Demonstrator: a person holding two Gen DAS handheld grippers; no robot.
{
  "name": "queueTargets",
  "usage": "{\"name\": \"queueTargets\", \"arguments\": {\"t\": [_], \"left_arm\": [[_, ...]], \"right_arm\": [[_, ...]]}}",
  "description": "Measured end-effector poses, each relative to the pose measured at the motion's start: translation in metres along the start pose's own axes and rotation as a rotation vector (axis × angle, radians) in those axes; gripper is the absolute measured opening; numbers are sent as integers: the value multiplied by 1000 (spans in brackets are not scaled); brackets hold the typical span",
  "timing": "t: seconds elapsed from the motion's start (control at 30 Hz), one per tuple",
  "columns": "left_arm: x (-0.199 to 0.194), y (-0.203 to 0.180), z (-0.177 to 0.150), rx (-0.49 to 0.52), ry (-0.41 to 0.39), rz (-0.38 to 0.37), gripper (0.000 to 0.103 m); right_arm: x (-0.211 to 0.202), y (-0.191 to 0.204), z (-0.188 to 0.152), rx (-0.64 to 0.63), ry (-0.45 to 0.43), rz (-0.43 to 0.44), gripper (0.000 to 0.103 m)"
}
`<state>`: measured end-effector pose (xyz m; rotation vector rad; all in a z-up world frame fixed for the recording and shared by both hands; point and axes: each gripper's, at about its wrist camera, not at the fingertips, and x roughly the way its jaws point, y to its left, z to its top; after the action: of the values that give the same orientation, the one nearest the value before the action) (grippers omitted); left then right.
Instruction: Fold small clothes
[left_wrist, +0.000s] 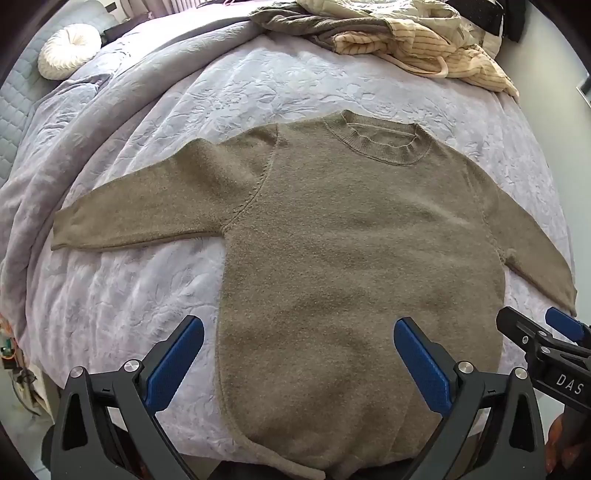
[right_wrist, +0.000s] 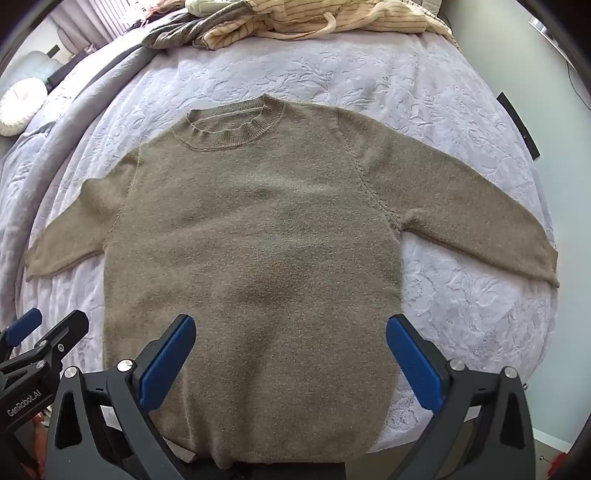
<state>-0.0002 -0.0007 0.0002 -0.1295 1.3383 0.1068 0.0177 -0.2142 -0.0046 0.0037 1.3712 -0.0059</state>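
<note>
A: Writing first. On the black arm of the right tool (left_wrist: 546, 332), poking in at the lower right of the left wrist view, white letters read "DAS", and that's all that shows before the frame cuts it.

B: And from the right wrist view the left tool (right_wrist: 44, 325) creeps in at the lower left with "GenRobot.AI" printed along its black body. I can read no label on the clothes.

A: The task's thing: a taupe fuzzy knit sweater with a ribbed round collar (left_wrist: 351, 236), lying flat on the lilac embossed floral bedspread (left_wrist: 258, 85), front up, collar away from us, both sleeves spread out to the sides.

B: Same sweater here (right_wrist: 258, 229), hem towards the near edge of the bed, right under both cameras.

A: Left tool (left_wrist: 299, 354) is released, blue pads spread wide above the lower part of the sweater, nothing between them.

B: Right tool (right_wrist: 291, 350), same story: blue pads wide apart above the hem area, gripping nothing.

A: My view gives more of the far left: a round white pleated cushion (left_wrist: 68, 50) by a pale quilted headboard (left_wrist: 14, 110). Also fingertips of a hand (left_wrist: 561, 443) at the lower right corner.

B: I only get the edge of that cushion (right_wrist: 18, 107). I do have a dark narrow bar (right_wrist: 519, 125) on the pale wall to the right. Both views catch the heap of cream striped and grey-brown clothes (right_wrist: 295, 22) at the far end of the bed.
</note>
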Motion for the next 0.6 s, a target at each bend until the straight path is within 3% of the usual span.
{"name": "queueTargets", "arguments": {"t": [0.6], "left_arm": [[0, 2, 1, -6, -9, -9, 103]], "right_arm": [[-1, -2, 2, -1, 3, -13, 103]]}}
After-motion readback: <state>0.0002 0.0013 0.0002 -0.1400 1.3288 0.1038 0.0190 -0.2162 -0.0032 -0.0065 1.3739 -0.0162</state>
